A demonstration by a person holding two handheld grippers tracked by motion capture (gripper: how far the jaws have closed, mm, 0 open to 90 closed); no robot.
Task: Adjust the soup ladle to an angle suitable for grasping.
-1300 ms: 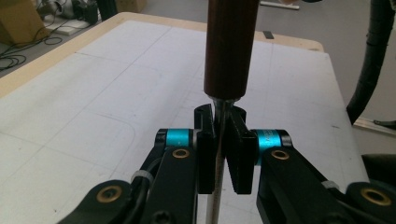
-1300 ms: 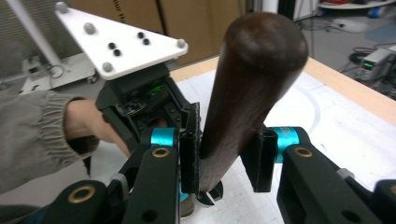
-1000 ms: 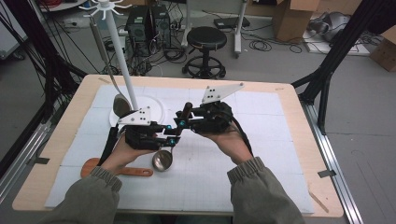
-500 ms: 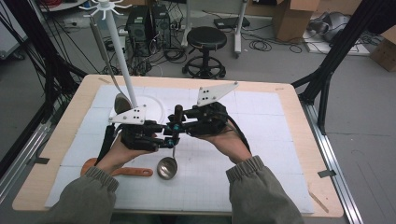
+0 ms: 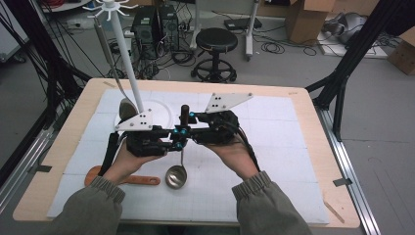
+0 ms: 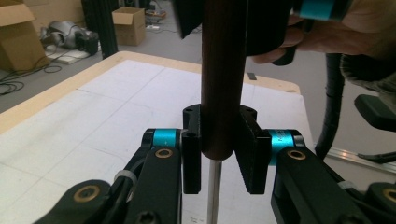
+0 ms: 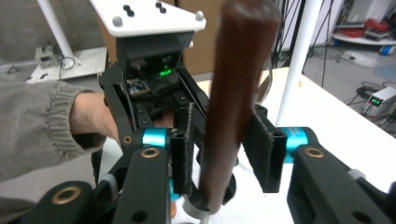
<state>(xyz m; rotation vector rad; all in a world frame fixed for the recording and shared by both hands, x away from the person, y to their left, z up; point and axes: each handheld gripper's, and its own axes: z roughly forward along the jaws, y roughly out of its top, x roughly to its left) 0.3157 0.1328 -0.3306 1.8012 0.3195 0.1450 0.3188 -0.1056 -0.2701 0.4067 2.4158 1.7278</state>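
1. Left gripper [image 5: 177, 139] is clenching the ladle [image 5: 180, 147] by the bottom end of its brown handle; in the left gripper view both pads [image 6: 191, 158] are pressing on the handle [image 6: 223, 79], and the jaws have just been closing on it.
2. Right gripper [image 5: 188, 125] is facing the left one across the same handle; in the right gripper view its pads [image 7: 264, 151] are standing a little off the wood [image 7: 236, 93], so it is looking released, the jaws having just been opening with the handle between them.
3. Ladle is hanging upright over the mat [image 5: 274, 161], handle at 12 o'clock and steel bowl [image 5: 176, 176] at 6 o'clock, with the thin shaft [image 6: 214, 191] running down from the wood.
4. Whether the bowl is touching the mat cannot be told from the high view.
5. Hands [image 5: 125, 164] are coming in from 6 o'clock, sleeves [image 5: 266, 203] at the near edge.
6. At 8 o'clock of the bowl an orange spatula [image 5: 139, 180] is lying flat on the mat, partly under the left wrist.
7. At 11 o'clock of the grippers a white stand [image 5: 125, 54] is rising from a round base [image 5: 159, 110], and a second ladle [image 5: 115, 73] is hanging from its hooks.
8. Table [image 5: 313, 127] is carrying the mat; a stool [image 5: 215, 41] is standing on the floor beyond it at 12 o'clock.
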